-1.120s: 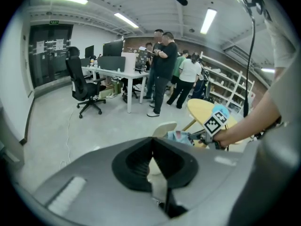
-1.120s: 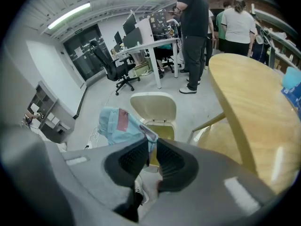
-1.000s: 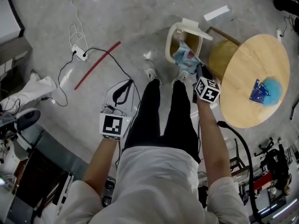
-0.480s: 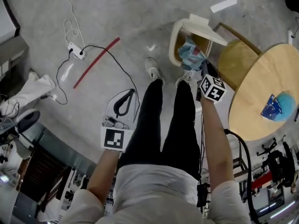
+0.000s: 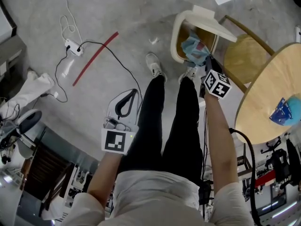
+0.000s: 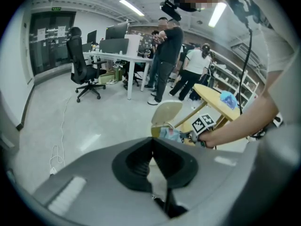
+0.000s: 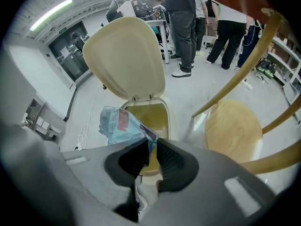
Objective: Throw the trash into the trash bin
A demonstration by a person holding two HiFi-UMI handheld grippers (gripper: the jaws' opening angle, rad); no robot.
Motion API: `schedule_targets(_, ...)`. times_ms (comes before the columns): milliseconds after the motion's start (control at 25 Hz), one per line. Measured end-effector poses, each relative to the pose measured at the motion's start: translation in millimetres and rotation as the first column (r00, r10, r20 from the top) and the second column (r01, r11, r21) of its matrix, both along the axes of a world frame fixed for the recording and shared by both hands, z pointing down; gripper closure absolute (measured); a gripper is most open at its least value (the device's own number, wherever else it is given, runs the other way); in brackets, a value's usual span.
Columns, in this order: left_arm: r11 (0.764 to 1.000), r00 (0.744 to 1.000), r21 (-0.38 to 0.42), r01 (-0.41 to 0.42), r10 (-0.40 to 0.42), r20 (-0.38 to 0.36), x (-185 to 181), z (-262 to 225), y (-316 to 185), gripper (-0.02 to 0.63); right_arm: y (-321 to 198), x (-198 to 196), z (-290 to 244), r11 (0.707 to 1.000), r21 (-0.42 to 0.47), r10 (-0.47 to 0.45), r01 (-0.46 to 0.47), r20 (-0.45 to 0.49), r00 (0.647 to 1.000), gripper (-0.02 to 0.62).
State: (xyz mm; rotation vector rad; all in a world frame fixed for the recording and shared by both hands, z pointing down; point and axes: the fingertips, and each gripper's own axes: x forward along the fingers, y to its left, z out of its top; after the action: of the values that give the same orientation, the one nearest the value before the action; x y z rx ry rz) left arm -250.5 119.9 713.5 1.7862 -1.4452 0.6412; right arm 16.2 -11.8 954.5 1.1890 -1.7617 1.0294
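Bright, even indoor light comes from ceiling strip lights [image 6: 133,7]. Shadows around the bin [image 5: 175,41] are faint and soft. The pale floor [image 5: 117,13] shows small glare patches left of the bin. The head view is sharp and slightly bowed. Both gripper views are fisheye, ringed in black, with lines bending outward from the bin. The left claw [image 6: 151,149] and right claw [image 7: 151,149] look soft; the trash [image 7: 120,124] over the bin is crisp.

We see the round table [image 5: 263,93] and blue packet [image 5: 284,112] cut off; print on the crumpled wrapper [image 7: 117,124] is unreadable.
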Motion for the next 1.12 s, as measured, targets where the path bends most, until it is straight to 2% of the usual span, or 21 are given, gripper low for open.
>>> schedule_targets(160,1.000,1.000,-0.010,0.009,-0.009,-0.010,2.8,5.5,-0.7,0.601,-0.7,-0.9,3.0,1.000,-0.003,-0.003,0.003,0.009,1.000,0.524)
schedule_targets(240,1.000,1.000,-0.018,0.011,-0.011,-0.012,4.7,8.4,0.6,0.602,-0.7,-4.3,4.6,1.000,-0.007,-0.009,0.009,0.027,1.000,0.475)
schedule_targets(360,1.000,1.000,-0.026,0.015,-0.016,-0.017,6.9,12.5,2.3,0.601,-0.9,-7.5,6.7,1.000,-0.005,-0.020,0.020,0.037,0.999,0.439)
schedule_targets(720,1.000,1.000,-0.025,0.016,-0.016,-0.019,9.4,15.8,1.5,0.603,2.1,-8.9,0.5,1.000,-0.005,-0.016,0.016,0.059,0.998,0.439)
schedule_targets(960,1.000,1.000,-0.024,0.016,-0.017,-0.020,11.9,11.8,2.6,0.601,3.8,-15.3,-16.1,0.998,0.020,-0.058,0.057,0.063,0.996,0.503)
schedule_targets(1120,1.000,1.000,0.009,-0.015,0.015,-0.008,15.4,4.8,-0.9,0.602,2.7,-17.2,-33.8,0.997,0.037,-0.067,0.065,0.073,0.995,0.541)
